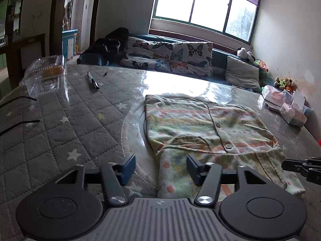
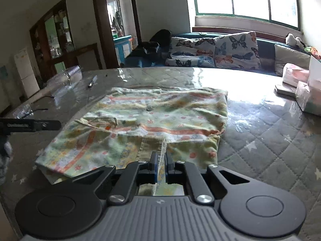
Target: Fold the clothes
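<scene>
Small patterned shirt (image 1: 210,128) lies flat on the worktop (image 1: 80,120), button placket up, collar end toward the cameras, on a glossy clear cover over quilted star fabric. Right gripper (image 2: 160,160): fingers pressed together, pinching a fold of the shirt's near edge, a ridge of cloth standing up between the pads; judged to be the anchor grip for lifting that side over. Left gripper (image 1: 160,167): fingers spread, nothing pinched. The near sleeve or shoulder flap lies between them and under the right-hand pad (image 1: 193,169), while the other pad sits over bare worktop, so it looks lined up to close on that corner but is not gripping yet. In the left wrist view the right gripper's tip pokes in at 3 o'clock; in the right wrist view the left gripper shows at 9 o'clock, so the two flank the near hem for a symmetric fold. Clutter kept off the fold area: clear plastic clamshell box (image 1: 47,76) at 10 o'clock, pen (image 1: 93,81) beyond it, tissue packs (image 1: 289,106) at 2 o'clock. Fold judged barely started.
</scene>
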Demonstrator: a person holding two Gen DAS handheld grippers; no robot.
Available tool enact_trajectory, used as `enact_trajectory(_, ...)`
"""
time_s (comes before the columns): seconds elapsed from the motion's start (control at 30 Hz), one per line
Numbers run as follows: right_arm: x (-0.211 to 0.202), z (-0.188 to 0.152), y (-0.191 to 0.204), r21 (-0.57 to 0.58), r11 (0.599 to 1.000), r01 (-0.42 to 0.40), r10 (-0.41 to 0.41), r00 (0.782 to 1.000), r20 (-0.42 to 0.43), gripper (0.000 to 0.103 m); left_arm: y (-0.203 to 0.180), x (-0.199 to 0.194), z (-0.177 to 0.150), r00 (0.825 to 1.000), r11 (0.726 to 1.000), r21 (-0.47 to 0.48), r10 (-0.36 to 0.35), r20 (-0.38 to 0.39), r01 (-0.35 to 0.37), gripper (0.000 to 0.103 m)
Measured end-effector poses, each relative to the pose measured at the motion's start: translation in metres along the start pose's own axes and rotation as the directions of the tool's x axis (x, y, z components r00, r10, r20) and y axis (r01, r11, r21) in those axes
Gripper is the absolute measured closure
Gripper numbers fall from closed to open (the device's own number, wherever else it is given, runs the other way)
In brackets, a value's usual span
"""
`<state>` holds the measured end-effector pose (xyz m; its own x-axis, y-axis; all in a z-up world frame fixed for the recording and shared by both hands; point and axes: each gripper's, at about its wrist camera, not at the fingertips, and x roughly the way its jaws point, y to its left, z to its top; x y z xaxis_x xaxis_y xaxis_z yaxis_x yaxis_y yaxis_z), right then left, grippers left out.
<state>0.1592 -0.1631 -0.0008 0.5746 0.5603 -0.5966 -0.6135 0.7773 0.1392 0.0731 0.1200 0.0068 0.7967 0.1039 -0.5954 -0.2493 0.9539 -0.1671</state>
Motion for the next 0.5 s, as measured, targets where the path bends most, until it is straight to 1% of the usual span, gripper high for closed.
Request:
enact_trajectory(0.03, 0.001, 0.002, 0.000, 0.005, 1.000, -0.014, 0.014, 1.000, 0.004, 0.094, 0.000, 0.002, 0.001, 1.000, 1.000, -0.007, -0.004, -0.004, 0.004, 0.057)
enact_trajectory(0.1, 0.004, 0.005, 0.003, -0.003, 0.999, -0.035, 0.035, 0.999, 0.009, 0.094, -0.003, 0.007, 0.005, 1.000, 1.000, -0.008, -0.022, -0.005, 0.022, 0.061)
enact_trajectory(0.2, 0.015, 0.012, 0.012, -0.030, 0.996, -0.081, 0.081, 0.997, 0.011, 0.090, -0.008, 0.013, 0.010, 0.999, 0.999, -0.013, -0.049, -0.005, 0.048, 0.076)
enact_trajectory(0.23, 0.020, 0.015, 0.014, -0.036, 0.995, -0.097, 0.097, 0.995, 0.008, 0.087, -0.010, 0.015, 0.011, 0.998, 0.998, -0.016, -0.066, -0.005, 0.066, 0.078)
enact_trajectory(0.3, 0.030, 0.019, 0.017, -0.049, 0.992, -0.116, 0.115, 0.993, -0.006, 0.085, -0.014, 0.020, 0.013, 0.995, 0.995, -0.012, -0.103, -0.007, 0.103, 0.079)
enact_trajectory(0.37, 0.042, 0.022, 0.019, -0.063, 0.990, -0.125, 0.123, 0.992, -0.028, 0.085, -0.018, 0.027, 0.013, 0.993, 0.993, 0.008, -0.113, -0.019, 0.114, 0.079)
enact_trajectory(0.5, 0.058, 0.019, 0.016, -0.093, 0.991, -0.092, 0.086, 0.994, -0.060, 0.085, -0.014, 0.047, 0.010, 0.994, 0.997, 0.010, -0.082, -0.067, 0.083, 0.079)
